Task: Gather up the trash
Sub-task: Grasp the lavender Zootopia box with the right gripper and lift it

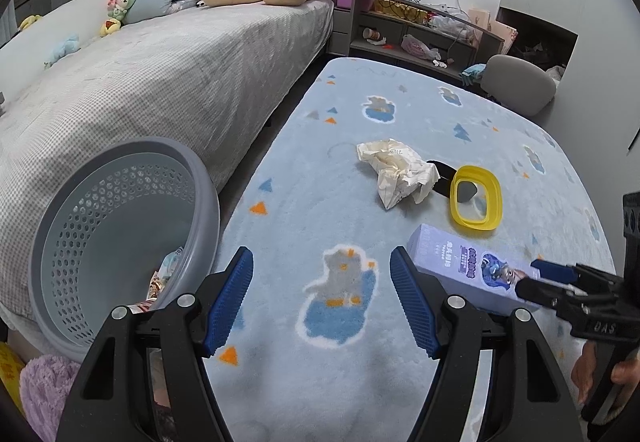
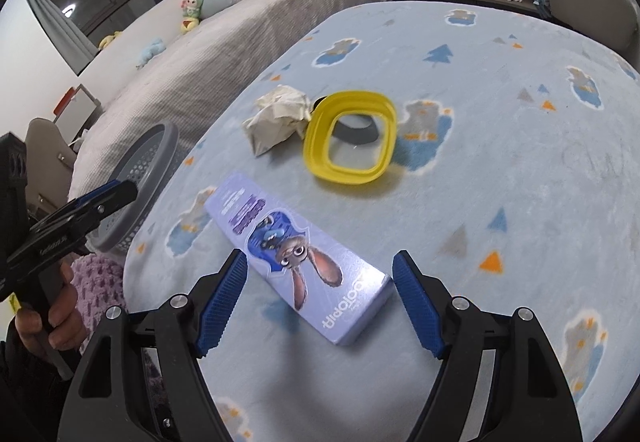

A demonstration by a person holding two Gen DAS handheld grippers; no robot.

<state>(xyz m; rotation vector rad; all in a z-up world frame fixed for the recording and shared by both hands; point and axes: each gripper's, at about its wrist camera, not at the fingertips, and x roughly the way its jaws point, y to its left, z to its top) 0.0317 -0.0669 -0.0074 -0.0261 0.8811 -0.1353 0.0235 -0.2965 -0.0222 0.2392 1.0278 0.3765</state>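
Left gripper (image 1: 322, 298) hangs with jaws apart over bare blue rug (image 1: 400, 90); right gripper (image 2: 320, 302) has jaws apart, straddling the near end of a purple carton (image 2: 296, 254), pads not touching. Grey perforated basket (image 1: 120, 242) leans on the bed (image 1: 160, 74), wrappers (image 1: 160, 282) inside. Farther off lie crumpled paper (image 1: 396, 172) and a yellow ring (image 1: 476, 198).

basket contents (image 1: 160, 282): wrappers half hidden behind the left gripper's arm;
black item (image 1: 440, 178): mostly covered by crumpled paper (image 1: 400, 172) and yellow ring (image 1: 476, 198)
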